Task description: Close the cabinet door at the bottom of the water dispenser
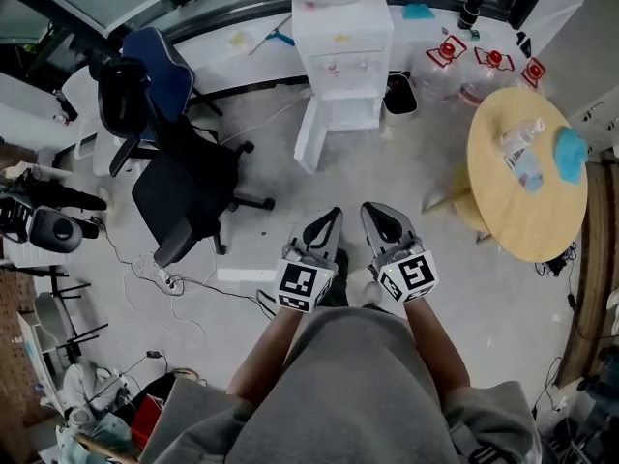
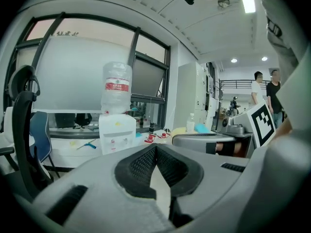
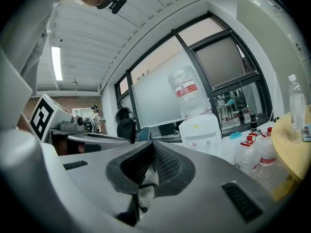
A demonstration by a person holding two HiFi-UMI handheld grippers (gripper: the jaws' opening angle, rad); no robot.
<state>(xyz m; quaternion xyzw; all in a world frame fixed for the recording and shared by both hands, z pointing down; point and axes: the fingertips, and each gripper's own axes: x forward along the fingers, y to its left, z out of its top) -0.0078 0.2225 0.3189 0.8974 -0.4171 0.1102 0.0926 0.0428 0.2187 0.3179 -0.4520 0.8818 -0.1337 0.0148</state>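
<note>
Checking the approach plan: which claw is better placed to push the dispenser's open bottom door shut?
Left, probably. The door swings out on the left of the dispenser, ahead of the left claw; the right claw would cross over. Both are far off.

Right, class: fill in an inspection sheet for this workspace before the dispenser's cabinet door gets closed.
Surface: pale floor, scuffed.
Job's things: dispenser by the far wall; its bottom door stands open, swung left.
Clutter: black chair and blue chair at left; round table at right, carrying a bottle and a blue cloth; red-capped bottles by the wall.
Grippers: left gripper and right gripper both shut, empty, well short of the door.
Cables: power strip and loose cables on the floor at left.
Surroundings: windows; two people far off.
</note>
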